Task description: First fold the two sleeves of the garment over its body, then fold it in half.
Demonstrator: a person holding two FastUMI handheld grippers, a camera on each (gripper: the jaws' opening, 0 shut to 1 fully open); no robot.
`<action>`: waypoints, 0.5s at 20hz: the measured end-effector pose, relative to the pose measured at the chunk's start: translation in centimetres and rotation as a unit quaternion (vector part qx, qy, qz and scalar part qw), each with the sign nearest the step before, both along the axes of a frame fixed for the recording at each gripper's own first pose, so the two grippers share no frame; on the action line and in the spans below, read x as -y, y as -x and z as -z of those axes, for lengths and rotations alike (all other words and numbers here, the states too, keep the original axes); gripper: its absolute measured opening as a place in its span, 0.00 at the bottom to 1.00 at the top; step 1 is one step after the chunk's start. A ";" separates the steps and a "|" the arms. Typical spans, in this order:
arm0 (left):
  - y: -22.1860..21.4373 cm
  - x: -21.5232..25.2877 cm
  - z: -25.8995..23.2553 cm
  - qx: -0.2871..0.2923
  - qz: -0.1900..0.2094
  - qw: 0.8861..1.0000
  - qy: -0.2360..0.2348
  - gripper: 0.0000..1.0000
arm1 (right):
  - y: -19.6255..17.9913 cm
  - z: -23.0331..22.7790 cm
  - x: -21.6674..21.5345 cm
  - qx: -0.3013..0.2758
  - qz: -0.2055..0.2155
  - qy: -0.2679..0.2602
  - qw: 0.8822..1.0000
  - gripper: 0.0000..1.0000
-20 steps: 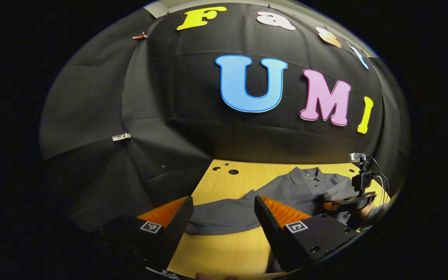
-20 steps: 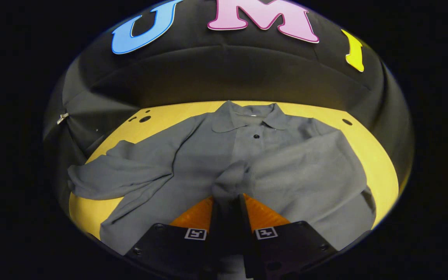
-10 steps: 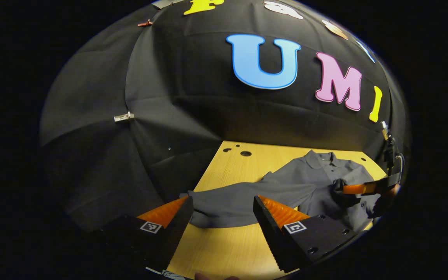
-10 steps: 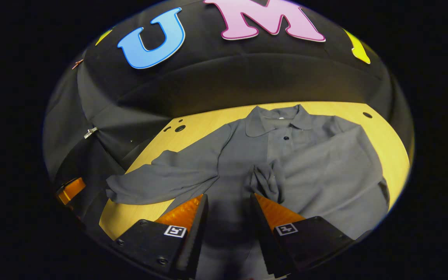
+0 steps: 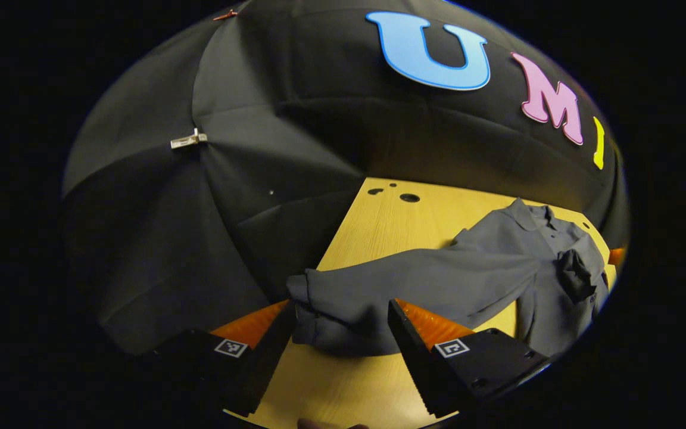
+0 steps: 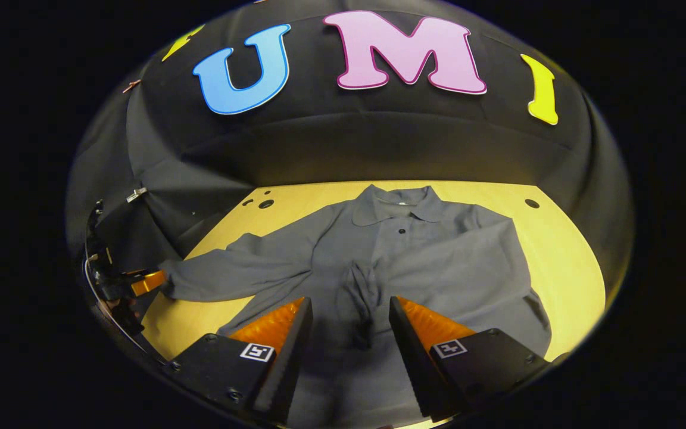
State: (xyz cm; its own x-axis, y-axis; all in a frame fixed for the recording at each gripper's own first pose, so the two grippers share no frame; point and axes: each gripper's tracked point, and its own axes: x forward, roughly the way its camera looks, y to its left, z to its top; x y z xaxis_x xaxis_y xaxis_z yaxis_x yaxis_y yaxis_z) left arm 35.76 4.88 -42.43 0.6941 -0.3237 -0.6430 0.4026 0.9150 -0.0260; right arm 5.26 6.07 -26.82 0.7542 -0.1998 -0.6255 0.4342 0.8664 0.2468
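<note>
**One sleeve folded, one still outstretched**

Left gripper view: the left claw point(image 5: 340, 333) stands spread above the wooden surface point(image 5: 390, 220), the cuff of the outstretched sleeve point(image 5: 331, 310) lying between its fingers, neither finger visibly pressing it. The grey collared shirt point(image 5: 533, 262) lies flat beyond, toward the right edge, its other sleeve point(image 5: 575, 274) bunched on the body.

Right gripper view: the right claw point(image 6: 349, 339) is spread over the shirt point(image 6: 402, 250) (front up, collar toward the booth wall), holding nothing. The folded sleeve point(image 6: 462, 268) lies across the chest, its cuff crumpled just ahead of the fingers. The unfolded sleeve point(image 6: 230, 274) reaches left across the surface point(image 6: 557, 256), where the left claw point(image 6: 140, 285) sits at its cuff.
</note>
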 end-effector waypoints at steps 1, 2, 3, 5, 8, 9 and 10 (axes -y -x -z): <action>-0.2 0.3 0.9 -0.012 0.003 1.000 -0.005 0.98 | 0.5 -0.2 0.2 -0.002 0.000 0.001 1.000 0.81; -0.5 0.4 1.8 -0.022 0.003 1.000 -0.013 0.98 | 0.9 -0.4 0.4 -0.002 0.002 0.002 1.000 0.81; -0.8 0.3 2.6 -0.029 0.000 0.999 -0.023 0.98 | 1.2 -0.6 0.6 -0.002 0.004 0.002 1.000 0.81; -0.9 0.2 4.1 -0.045 -0.016 0.998 -0.037 0.98 | 2.0 -0.9 1.1 -0.003 0.006 0.001 1.000 0.81; -0.8 0.1 5.1 -0.056 -0.026 0.997 -0.041 0.97 | 3.0 -1.7 1.8 0.000 0.012 0.001 1.000 0.81; -0.6 0.1 5.5 -0.066 -0.020 0.996 -0.047 0.99 | 3.3 -1.9 2.0 -0.001 0.013 0.004 1.000 0.81; -0.6 0.6 5.5 -0.060 -0.010 0.997 -0.039 0.96 | 3.7 -2.0 2.3 -0.001 0.014 0.006 1.000 0.81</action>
